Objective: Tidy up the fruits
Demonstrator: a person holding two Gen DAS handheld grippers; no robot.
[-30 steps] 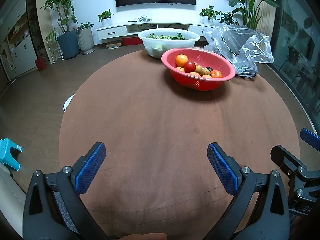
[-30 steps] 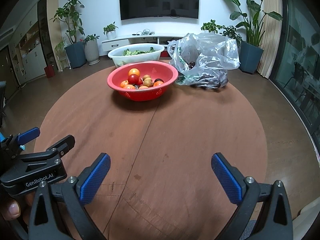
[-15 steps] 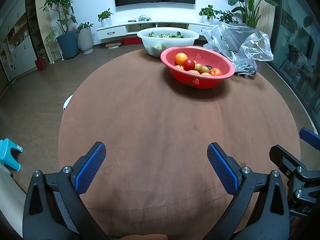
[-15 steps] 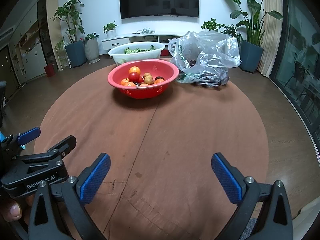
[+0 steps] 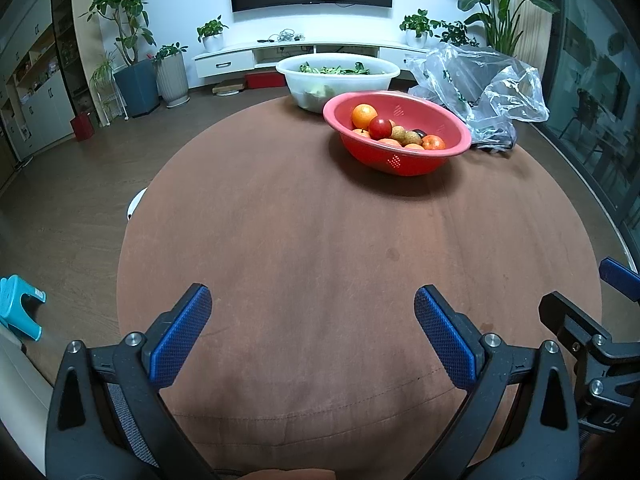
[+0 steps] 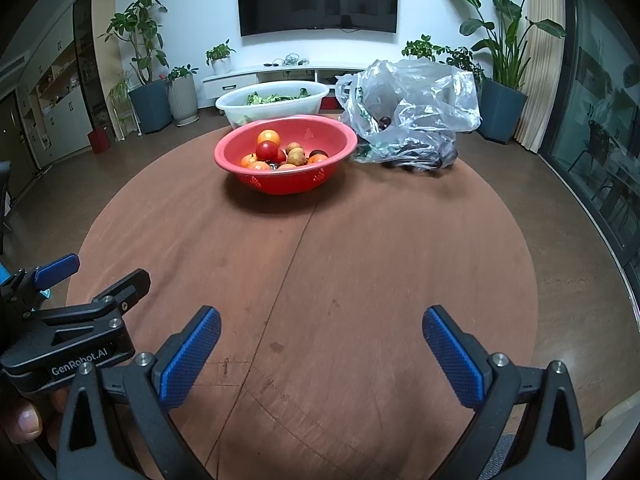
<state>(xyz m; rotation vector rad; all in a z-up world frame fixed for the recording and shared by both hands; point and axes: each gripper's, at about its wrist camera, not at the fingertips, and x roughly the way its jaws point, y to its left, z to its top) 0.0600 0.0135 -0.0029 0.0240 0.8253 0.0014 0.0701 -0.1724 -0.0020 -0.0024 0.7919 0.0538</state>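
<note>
A red bowl [image 5: 400, 160] [image 6: 288, 180] stands at the far side of the round brown table [image 5: 320, 260] [image 6: 320, 260]. It holds several fruits: an orange [image 5: 364, 116] [image 6: 268, 136], a red apple [image 5: 380, 128] [image 6: 266, 150] and smaller brown and orange ones. My left gripper [image 5: 312, 304] is open and empty over the near table edge. My right gripper [image 6: 320, 324] is open and empty beside it, also far from the bowl. The left gripper's body shows at the left of the right wrist view [image 6: 72, 328].
A white basin of leafy greens [image 5: 338, 78] [image 6: 272, 102] stands behind the red bowl. A crumpled clear plastic bag [image 5: 480, 92] [image 6: 408, 112] with dark fruit inside lies to the bowl's right. A blue stool [image 5: 18, 306] is on the floor at left.
Both grippers have drifted slightly forward toward the bowl. Both stay open and empty.
</note>
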